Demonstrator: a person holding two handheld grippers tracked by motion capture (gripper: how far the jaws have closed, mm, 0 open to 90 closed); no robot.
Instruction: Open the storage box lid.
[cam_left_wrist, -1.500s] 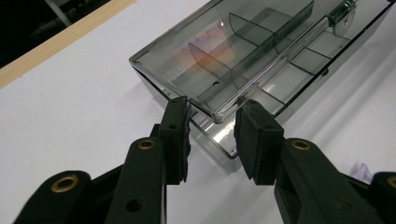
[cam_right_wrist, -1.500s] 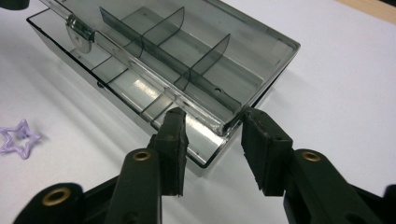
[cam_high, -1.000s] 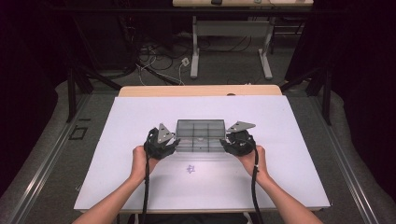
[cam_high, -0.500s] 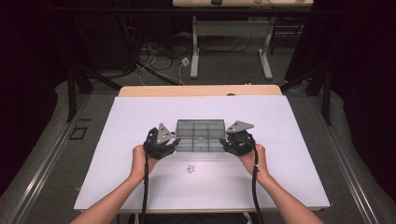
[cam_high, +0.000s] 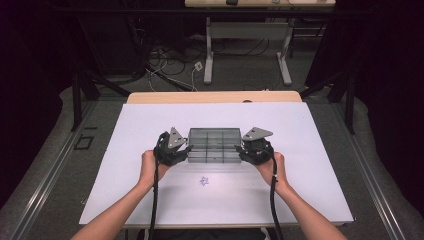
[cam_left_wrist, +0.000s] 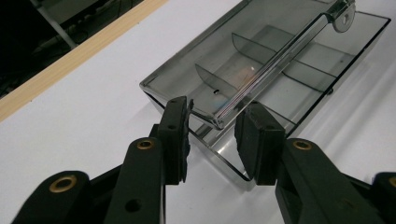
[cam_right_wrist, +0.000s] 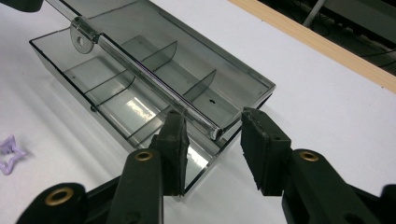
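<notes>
A smoky clear compartment box (cam_high: 214, 145) lies flat in the middle of the white tabletop (cam_high: 310, 130), with a rod-like handle (cam_left_wrist: 280, 51) running along its length. My left gripper (cam_high: 186, 151) is at the box's left end. Its jaws (cam_left_wrist: 212, 126) straddle the rod's end, and a gap shows beside the right pad. My right gripper (cam_high: 241, 151) is at the opposite end. There its jaws (cam_right_wrist: 212, 135) stand either side of the rod (cam_right_wrist: 140, 74), with the right pad clearly apart from it. The compartments (cam_right_wrist: 116, 100) hold nothing.
A small purple star-shaped piece (cam_high: 203, 181) lies on the tabletop near the person's side of the box, also seen as a purple star (cam_right_wrist: 9, 154) in the right gripper view. A wooden strip (cam_high: 215, 97) edges the table's far side. Desk legs and cables stand on the floor beyond.
</notes>
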